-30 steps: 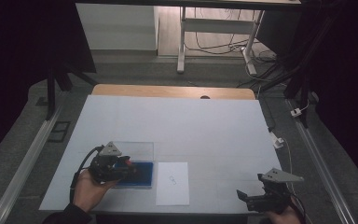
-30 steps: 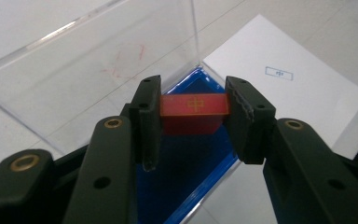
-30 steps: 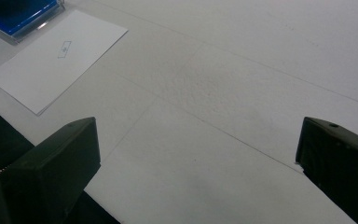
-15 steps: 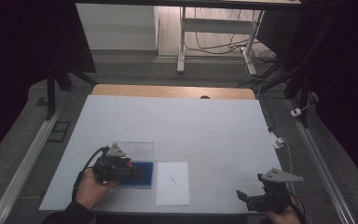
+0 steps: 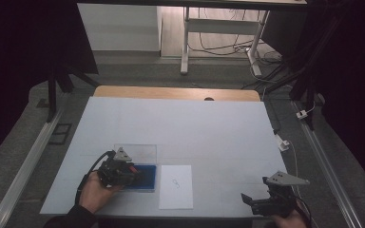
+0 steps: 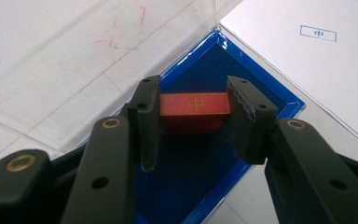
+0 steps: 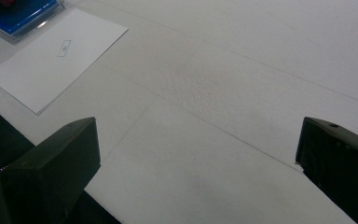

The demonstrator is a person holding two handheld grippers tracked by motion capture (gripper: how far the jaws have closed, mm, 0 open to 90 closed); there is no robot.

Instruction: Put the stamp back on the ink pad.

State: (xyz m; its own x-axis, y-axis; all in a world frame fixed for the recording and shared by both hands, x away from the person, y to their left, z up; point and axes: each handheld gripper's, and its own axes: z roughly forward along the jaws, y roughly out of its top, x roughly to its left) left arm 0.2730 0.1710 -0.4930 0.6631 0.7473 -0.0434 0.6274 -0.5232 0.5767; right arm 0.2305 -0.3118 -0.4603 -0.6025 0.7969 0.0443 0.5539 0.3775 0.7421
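Red stamp block sits clamped in your left claw over blue tray; your right claw gapes wide above counter.

One red block with a gold character on top sits between the left gripper's jaws. One blue tray lies beneath and beyond those jaws, and one clear lid lies past them. One white sheet with a single printed box lies beyond the jaws to their right. Two grippers are on the table: left gripper, right gripper.
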